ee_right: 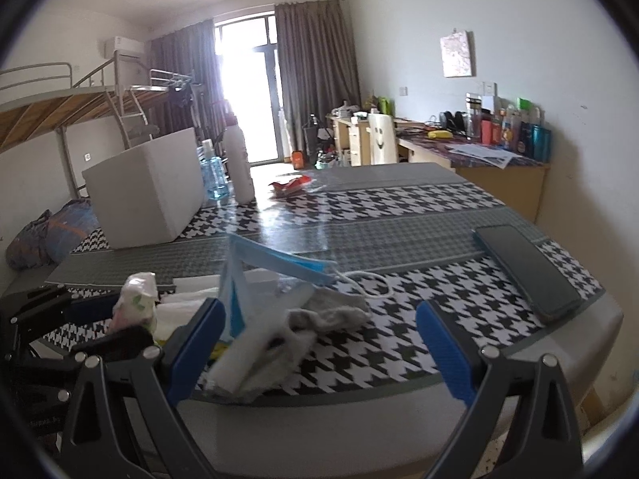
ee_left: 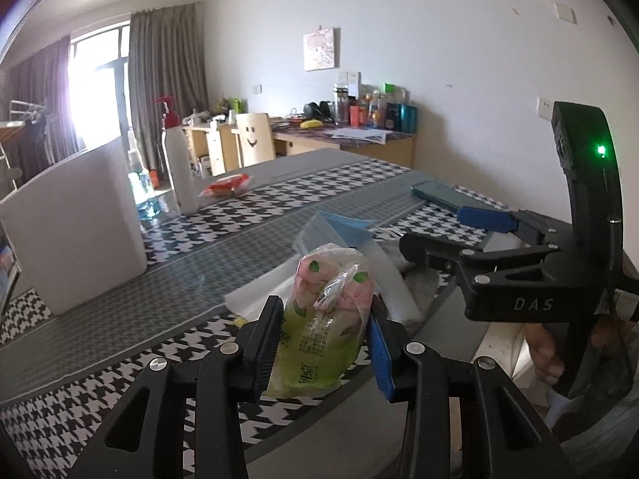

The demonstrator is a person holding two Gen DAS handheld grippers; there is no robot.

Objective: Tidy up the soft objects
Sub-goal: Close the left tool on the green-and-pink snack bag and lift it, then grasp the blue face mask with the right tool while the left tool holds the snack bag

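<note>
My left gripper (ee_left: 323,339) is shut on a green and pink tissue pack (ee_left: 325,319) and holds it just above the near table edge; the pack also shows in the right wrist view (ee_right: 135,303). My right gripper (ee_right: 319,343) is open over a pile of soft things: a blue face mask (ee_right: 275,263), grey socks (ee_right: 331,311) and white tissues (ee_right: 247,371). The right gripper shows from the side in the left wrist view (ee_left: 491,223). The mask (ee_left: 343,227) lies behind the pack there.
A white box (ee_right: 147,195) stands at the table's left. A white pump bottle (ee_right: 237,159), a clear blue bottle (ee_right: 213,175) and a red packet (ee_right: 289,185) stand farther back. A dark phone (ee_right: 523,267) lies at the right. The houndstooth tablecloth (ee_right: 419,207) covers the table.
</note>
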